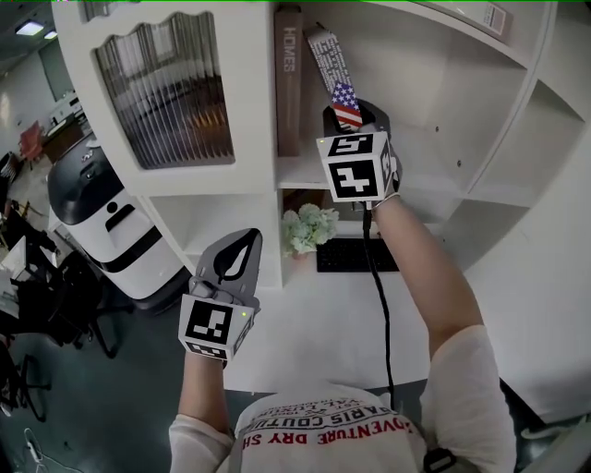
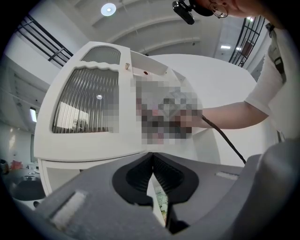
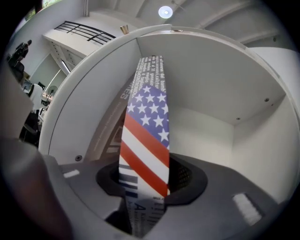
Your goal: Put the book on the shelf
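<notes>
Right gripper (image 1: 357, 113) holds 1 flag book (image 1: 331, 65) beside 1 brown book (image 1: 289, 83)

Open-plan office, white shelf unit (image 1: 443, 111) at 12 o'clock, black keyboard (image 1: 355, 255) on a lower shelf, dark swivel chairs (image 1: 78, 309) at 8 o'clock, ceiling panel lights (image 1: 30, 29) at 10 o'clock

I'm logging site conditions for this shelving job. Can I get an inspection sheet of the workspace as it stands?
Surface: white shelf unit, upper compartment mostly bare.
Job's things: flag-spined book tilted in that compartment, beside an upright brown book; contact unclear.
Clutter: potted flowers and a dark keyboard-like item in the compartment below.
Grippers: right gripper fingers clamped on the flag-spined book; left gripper shut, empty, held low.
Cables: black cable runs from the right gripper along the forearm.
Surroundings: ribbed-glass door; white machine at left.
</notes>
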`<action>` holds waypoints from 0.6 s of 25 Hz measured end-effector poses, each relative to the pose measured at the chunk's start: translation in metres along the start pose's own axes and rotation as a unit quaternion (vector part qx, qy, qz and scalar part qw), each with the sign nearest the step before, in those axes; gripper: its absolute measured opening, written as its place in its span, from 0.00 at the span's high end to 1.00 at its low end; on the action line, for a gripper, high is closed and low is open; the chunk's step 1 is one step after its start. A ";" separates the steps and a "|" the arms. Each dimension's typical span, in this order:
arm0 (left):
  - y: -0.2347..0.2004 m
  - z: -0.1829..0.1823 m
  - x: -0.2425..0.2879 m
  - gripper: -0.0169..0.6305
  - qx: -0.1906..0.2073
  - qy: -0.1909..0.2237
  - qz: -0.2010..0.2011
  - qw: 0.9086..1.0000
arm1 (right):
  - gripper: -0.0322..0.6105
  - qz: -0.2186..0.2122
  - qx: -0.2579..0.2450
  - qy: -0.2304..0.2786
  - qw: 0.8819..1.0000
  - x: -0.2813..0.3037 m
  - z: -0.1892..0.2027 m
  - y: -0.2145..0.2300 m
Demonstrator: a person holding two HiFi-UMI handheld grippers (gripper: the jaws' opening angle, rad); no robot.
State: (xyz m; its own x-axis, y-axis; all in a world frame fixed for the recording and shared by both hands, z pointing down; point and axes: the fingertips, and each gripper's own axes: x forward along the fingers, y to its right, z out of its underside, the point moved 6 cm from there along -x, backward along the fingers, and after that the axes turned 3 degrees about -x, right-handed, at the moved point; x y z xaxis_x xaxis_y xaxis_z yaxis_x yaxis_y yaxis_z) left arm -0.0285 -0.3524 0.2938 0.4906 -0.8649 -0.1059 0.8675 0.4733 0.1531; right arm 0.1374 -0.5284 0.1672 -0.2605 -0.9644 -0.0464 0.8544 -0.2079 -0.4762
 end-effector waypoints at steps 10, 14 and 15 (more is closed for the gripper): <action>-0.017 0.004 0.015 0.97 0.002 0.004 -0.006 1.000 | 0.62 -0.052 0.005 -0.027 0.998 0.038 -0.003 -0.003; -0.020 0.005 0.016 0.97 -0.001 0.001 -0.009 1.000 | 0.60 -0.065 0.011 -0.030 0.997 0.047 -0.003 -0.004; -0.022 0.006 0.016 0.97 -0.002 0.000 -0.011 1.000 | 0.58 -0.067 0.014 -0.031 0.997 0.049 -0.002 -0.003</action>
State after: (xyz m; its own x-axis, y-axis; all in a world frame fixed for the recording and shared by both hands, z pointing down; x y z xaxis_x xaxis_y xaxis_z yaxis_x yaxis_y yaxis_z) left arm -0.0399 -0.3774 0.2945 0.4719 -0.8749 -0.1090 0.8781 0.4552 0.1476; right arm 0.1213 -0.5746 0.1649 -0.3458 -0.9356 0.0708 0.8262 -0.3394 -0.4497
